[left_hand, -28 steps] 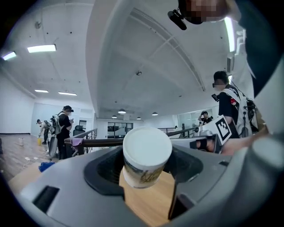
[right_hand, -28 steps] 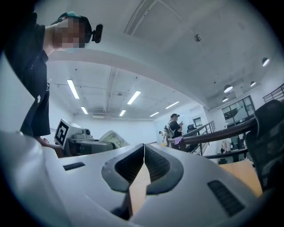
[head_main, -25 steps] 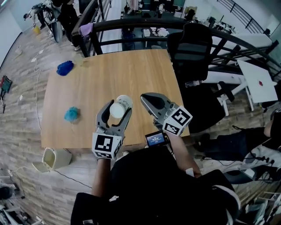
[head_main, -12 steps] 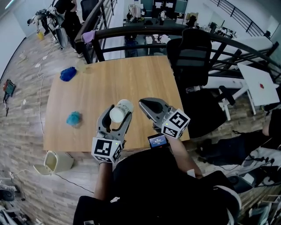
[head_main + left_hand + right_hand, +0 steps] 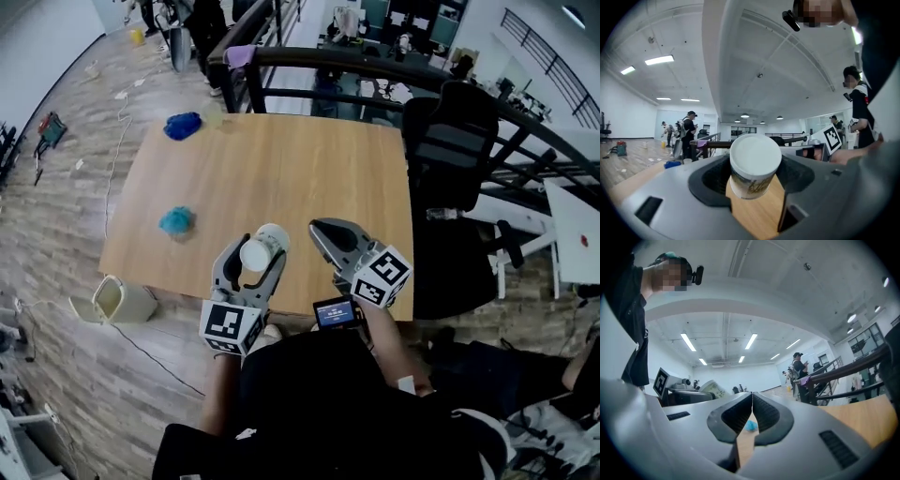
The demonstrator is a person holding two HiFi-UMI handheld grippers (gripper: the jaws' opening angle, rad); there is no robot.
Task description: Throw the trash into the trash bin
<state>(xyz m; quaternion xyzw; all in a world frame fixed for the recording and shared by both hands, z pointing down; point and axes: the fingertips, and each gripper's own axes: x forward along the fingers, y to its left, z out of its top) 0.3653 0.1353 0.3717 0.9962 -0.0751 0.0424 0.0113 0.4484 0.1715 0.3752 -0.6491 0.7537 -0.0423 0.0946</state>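
The left claw (image 5: 253, 255) pinches a white paper cup (image 5: 262, 247) over the near edge of the wooden surface (image 5: 281, 169). The right claw (image 5: 317, 228), just beside it, is pressed together and empty. The trash bin (image 5: 122, 302) sits on the floor off the surface's near left corner.

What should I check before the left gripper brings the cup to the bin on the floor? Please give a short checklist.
1. Paper cup clamped between the left gripper's jaws: ok.
2. Trash bin in view, on the floor left of the table: ok.
3. Bin opening free to take the cup: cannot tell.
4. Right gripper shut, empty, apart from the cup: ok.
5. Table cleared of trash: not ok, a near blue wad and a far blue wad lie on it.
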